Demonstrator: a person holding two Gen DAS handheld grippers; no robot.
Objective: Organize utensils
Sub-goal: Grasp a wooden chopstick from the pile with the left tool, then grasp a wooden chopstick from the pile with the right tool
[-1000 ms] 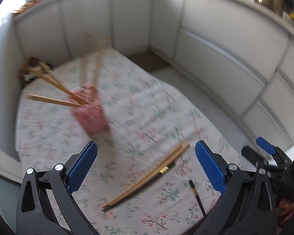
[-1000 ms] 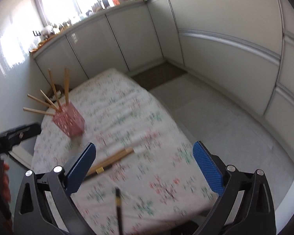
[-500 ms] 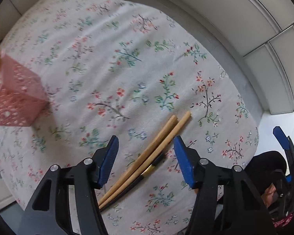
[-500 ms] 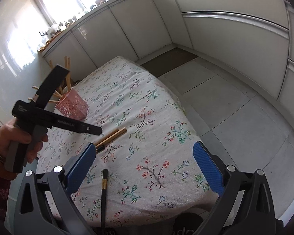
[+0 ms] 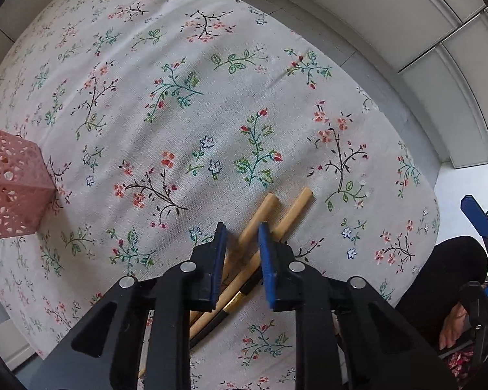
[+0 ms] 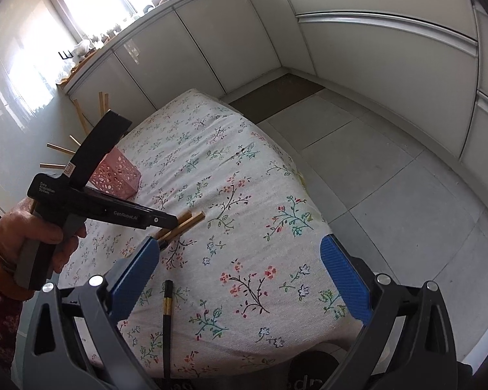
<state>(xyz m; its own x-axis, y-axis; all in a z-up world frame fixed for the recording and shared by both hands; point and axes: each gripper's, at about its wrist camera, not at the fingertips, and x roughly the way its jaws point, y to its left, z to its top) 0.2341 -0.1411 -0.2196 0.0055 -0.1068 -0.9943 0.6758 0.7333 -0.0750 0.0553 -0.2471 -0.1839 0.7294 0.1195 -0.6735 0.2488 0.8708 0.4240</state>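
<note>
A table covered with a floral cloth stands in a kitchen with pale cabinets. The left gripper, held in a person's hand, is lowered over a pair of wooden chopsticks lying near the table's middle; its blue pads are narrowed around one stick, though whether they press it cannot be told. A dark chopstick lies just beside the wooden ones. The right gripper hovers near the table's front edge with its fingers spread wide, holding nothing. Another dark chopstick lies between its fingers on the cloth. A pink perforated holder with wooden chopsticks standing in it sits toward the far left edge.
</note>
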